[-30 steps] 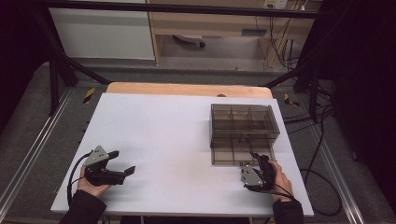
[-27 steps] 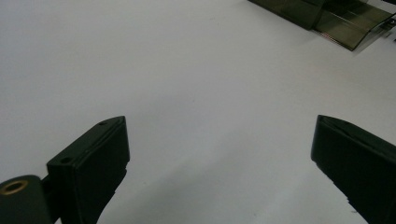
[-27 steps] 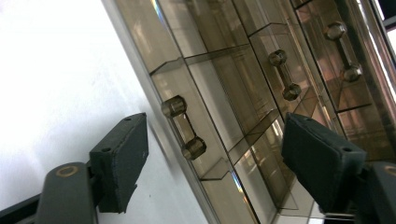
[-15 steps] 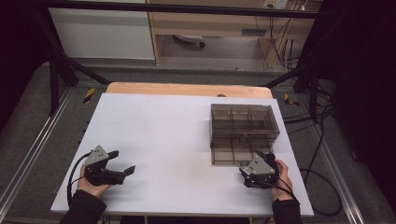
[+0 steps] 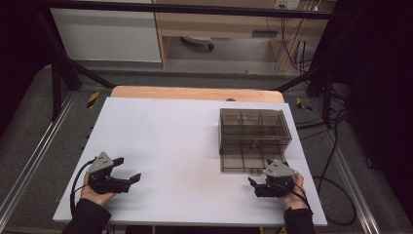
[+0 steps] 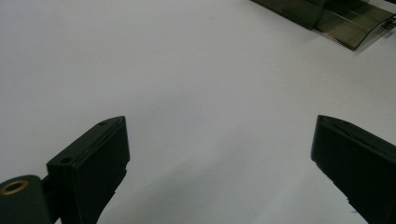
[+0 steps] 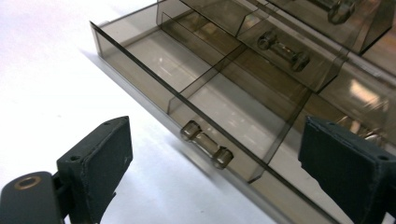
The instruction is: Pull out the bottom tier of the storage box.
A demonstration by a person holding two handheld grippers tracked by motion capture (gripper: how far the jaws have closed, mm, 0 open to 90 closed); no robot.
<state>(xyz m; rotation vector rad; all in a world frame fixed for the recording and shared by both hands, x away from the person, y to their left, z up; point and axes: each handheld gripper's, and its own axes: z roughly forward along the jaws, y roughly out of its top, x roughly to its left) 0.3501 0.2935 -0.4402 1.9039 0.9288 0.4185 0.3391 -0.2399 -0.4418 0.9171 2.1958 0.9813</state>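
A white bench (image 5: 185, 146) seen from above, with a person's two hands coming in from the near edge, each holding a black two-jaw gripper. The left gripper (image 5: 127, 170) sits near the front left corner of the bench, its jaws spread wide with nothing between them; in the left gripper view the left gripper (image 6: 219, 172) shows only bare white surface between the jaws, with a corner of the drawer unit (image 6: 327, 16) far off at the top right. The right gripper (image 5: 254, 184) rests near the front right corner, just in front of a smoky translucent drawer unit (image 5: 253, 131) that stands on the right half of the bench. In the right gripper view the right gripper (image 7: 212, 172) also has its jaws wide apart and holds nothing. Just ahead of them the lowest drawer (image 7: 196, 98) stands pulled out; it is split by dividers and looks empty. Its small clear bar handle (image 7: 207, 144) lies between the jaws' line of sight, not touched by either jaw. A closed drawer above carries a similar handle (image 7: 282, 49)
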